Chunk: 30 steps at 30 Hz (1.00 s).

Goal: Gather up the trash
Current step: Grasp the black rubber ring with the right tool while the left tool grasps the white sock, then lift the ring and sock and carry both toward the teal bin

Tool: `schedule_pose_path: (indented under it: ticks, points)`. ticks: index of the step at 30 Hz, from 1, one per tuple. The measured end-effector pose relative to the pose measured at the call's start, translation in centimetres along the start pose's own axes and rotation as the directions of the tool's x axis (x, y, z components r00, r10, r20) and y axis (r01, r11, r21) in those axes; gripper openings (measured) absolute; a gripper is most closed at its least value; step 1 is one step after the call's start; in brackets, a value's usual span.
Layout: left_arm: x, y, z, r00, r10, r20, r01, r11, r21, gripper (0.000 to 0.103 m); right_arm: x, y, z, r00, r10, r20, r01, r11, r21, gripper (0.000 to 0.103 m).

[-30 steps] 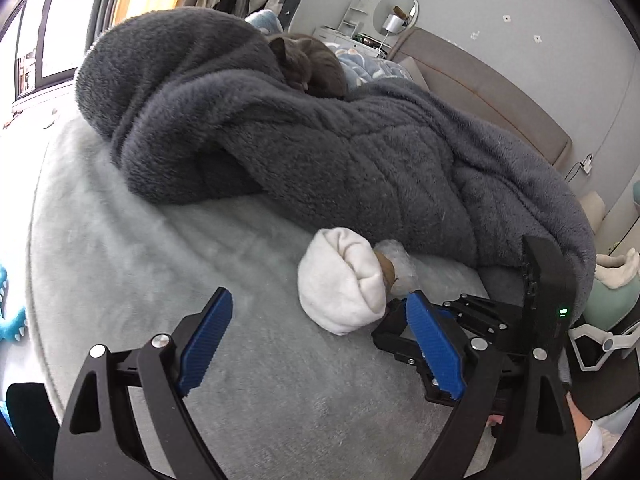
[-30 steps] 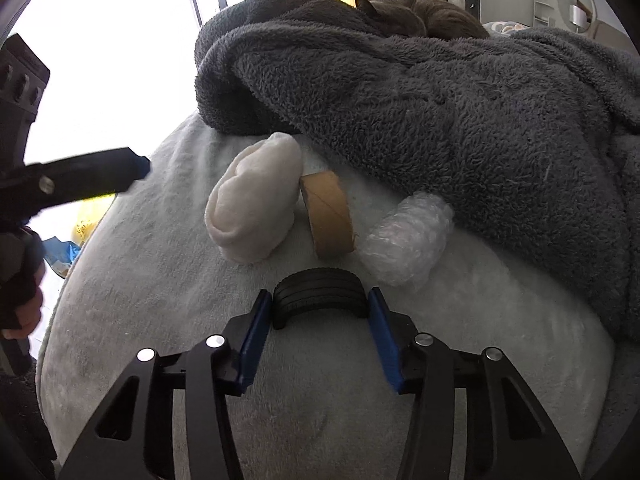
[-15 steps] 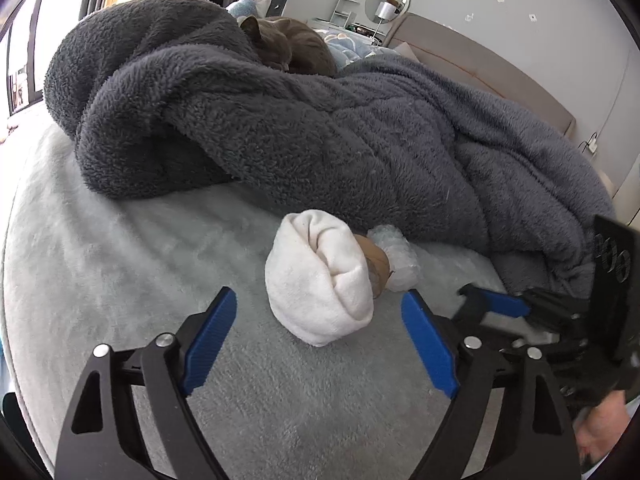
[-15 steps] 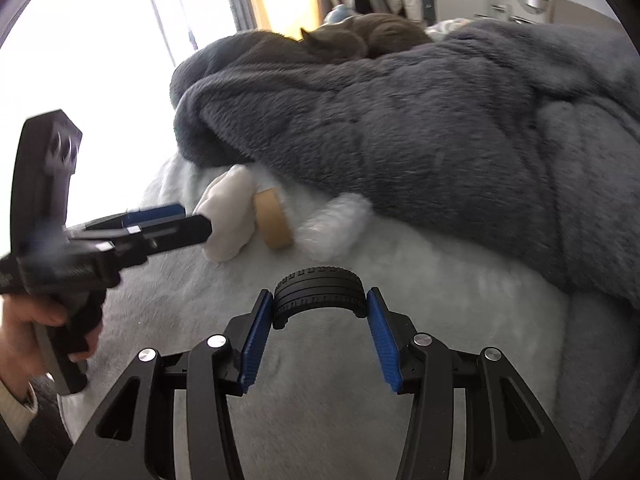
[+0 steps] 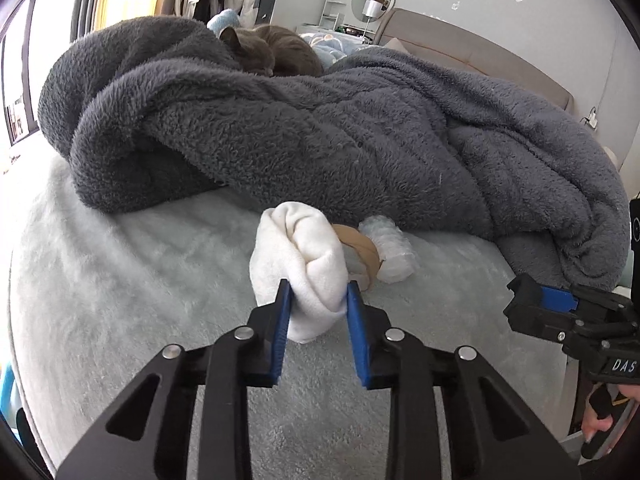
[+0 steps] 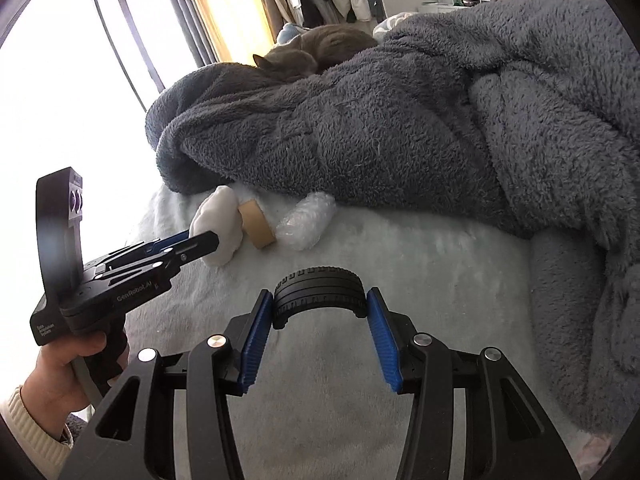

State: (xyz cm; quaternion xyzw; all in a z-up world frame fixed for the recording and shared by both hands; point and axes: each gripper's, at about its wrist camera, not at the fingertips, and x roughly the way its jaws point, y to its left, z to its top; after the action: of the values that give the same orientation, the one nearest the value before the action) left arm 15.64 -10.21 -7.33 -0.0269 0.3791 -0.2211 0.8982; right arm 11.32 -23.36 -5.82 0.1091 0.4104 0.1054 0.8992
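Observation:
A white rolled cloth (image 5: 298,248) lies on the pale fluffy bed cover, with a brown cardboard tape core (image 5: 360,248) and a wad of bubble wrap (image 5: 390,252) just behind it. My left gripper (image 5: 319,300) has its jaws closing on the near end of the cloth, and both blue pads touch it. The right wrist view shows the same grip (image 6: 200,240) on the cloth (image 6: 220,220), beside the core (image 6: 256,224) and the wrap (image 6: 306,222). My right gripper (image 6: 320,312) is shut on a black curved tyre piece (image 6: 320,284), held above the cover.
A thick dark grey fleece blanket (image 5: 320,128) is heaped across the bed right behind the items, with a grey cat (image 5: 272,50) curled on top. The pale bed cover (image 5: 120,280) spreads to the left and front. A hand (image 6: 60,364) holds the left gripper's handle.
My left gripper moved in over the white cloth and its jaws came together from wide apart onto it. My right gripper drew back and rolled, still holding the tyre piece.

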Motion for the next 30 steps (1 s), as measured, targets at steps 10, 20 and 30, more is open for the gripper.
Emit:
schedule_pose_path:
  ticks: [10,20,30]
  points:
    - [-2.0,0.0,-1.0,1.000,0.019,-0.019,-0.018,0.997,0.081,0.023,-1.4,2.0,1.0,0.999,0.023,0.040,-0.022,0.999,-0.025,0.049]
    - [-4.4,0.7,-2.1,0.999,0.019,-0.026,-0.016,0.994,0.108,0.023,-1.0,5.8,2.5,0.998,0.044,0.054,-0.040,0.997,-0.069,0.049]
    - [-7.1,3.2,-3.4,0.999,0.018,-0.031,-0.016,0.998,0.068,0.023,0.4,8.2,3.3,0.995,0.084,0.045,-0.081,0.995,-0.051,0.049]
